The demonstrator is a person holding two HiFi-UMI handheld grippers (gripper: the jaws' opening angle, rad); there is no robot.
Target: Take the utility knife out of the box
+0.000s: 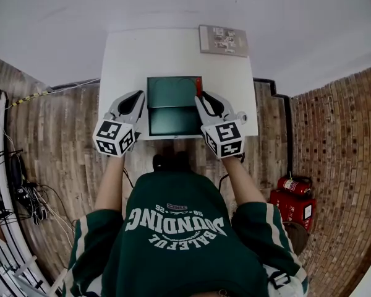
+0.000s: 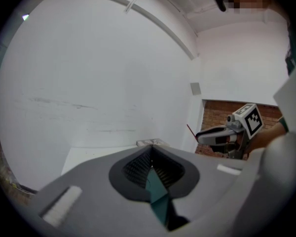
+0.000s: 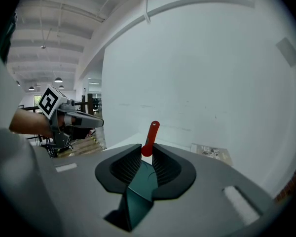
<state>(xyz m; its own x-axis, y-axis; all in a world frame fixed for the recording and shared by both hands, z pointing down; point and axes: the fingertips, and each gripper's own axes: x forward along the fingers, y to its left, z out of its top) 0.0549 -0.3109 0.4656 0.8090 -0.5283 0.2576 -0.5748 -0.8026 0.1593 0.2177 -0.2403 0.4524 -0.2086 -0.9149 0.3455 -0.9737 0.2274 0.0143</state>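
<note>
A green sweatshirt (image 1: 176, 228) fills the near edge and cuts off the table's (image 1: 123, 60) near side. Beyond it, the left gripper (image 2: 150, 152) has its jaws pressed nearly together on a thin teal strip of the box (image 1: 173, 122), at the box's left wall. The right gripper (image 3: 147, 149) is clamped on the red utility knife (image 3: 150, 136), at the box's right wall; its blade end is hidden. Far right lies a booklet (image 1: 223, 40), its print unreadable.
</note>
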